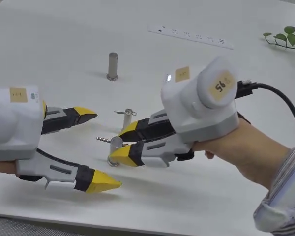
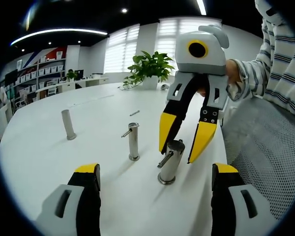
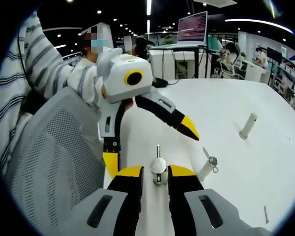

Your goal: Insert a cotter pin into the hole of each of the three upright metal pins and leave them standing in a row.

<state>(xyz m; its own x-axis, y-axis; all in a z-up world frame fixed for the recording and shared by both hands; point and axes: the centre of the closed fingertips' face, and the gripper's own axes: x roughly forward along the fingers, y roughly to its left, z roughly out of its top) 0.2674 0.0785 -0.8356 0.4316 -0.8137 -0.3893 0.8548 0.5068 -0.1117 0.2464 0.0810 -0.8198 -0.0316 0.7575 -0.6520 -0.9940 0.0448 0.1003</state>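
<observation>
Three upright metal pins stand on the white table. The far pin [image 1: 112, 66] is bare. The middle pin [image 1: 128, 118] has a cotter pin through its top. Through the near pin [image 1: 116, 149] runs a cotter pin [image 1: 103, 139] that sticks out to the left. My right gripper [image 1: 121, 143] straddles the near pin [image 3: 158, 170], jaws narrowly apart with a thin gap on each side. My left gripper [image 1: 99, 149] is wide open and holds nothing, a short way left of that pin [image 2: 170, 162]. My right gripper [image 2: 184, 141] also faces me in the left gripper view.
A white power strip [image 1: 191, 36] lies at the back of the table, with a plant sprig [image 1: 286, 38] at the far right. A black cable [image 1: 285, 101] trails from the right gripper. A loose cotter pin [image 3: 265, 214] lies on the table. A mesh chair [image 3: 54, 147] stands beside it.
</observation>
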